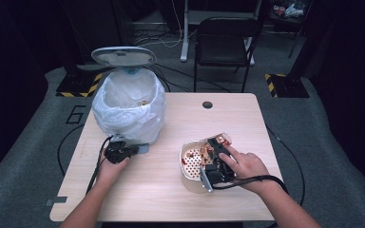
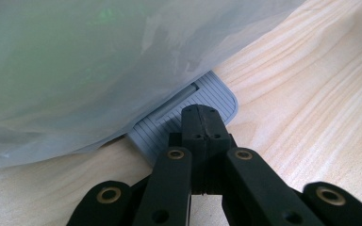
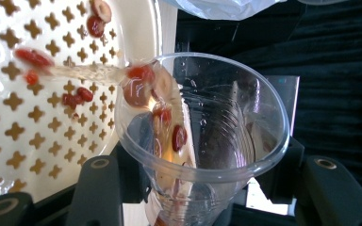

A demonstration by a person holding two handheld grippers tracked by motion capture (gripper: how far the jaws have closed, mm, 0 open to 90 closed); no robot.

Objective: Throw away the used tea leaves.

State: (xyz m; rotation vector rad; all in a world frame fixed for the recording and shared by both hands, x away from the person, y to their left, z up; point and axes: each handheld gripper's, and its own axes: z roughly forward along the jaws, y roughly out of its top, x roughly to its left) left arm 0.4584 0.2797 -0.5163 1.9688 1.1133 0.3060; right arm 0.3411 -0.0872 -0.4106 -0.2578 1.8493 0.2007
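From above, your right gripper tips a clear plastic cup over the white strainer bowl, right of the lined bin. Your left gripper presses its shut jaws on the bin's grey pedal. Along your right gripper, the jaws clamp the cup as liquid and red fruit spill onto the strainer.

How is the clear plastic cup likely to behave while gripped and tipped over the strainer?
The cup looks thin-walled, so it probably flexes if squeezed harder. Its wet inside suggests it could be slippery. The liquid and red bits are pouring into the strainer, so it likely gets lighter.
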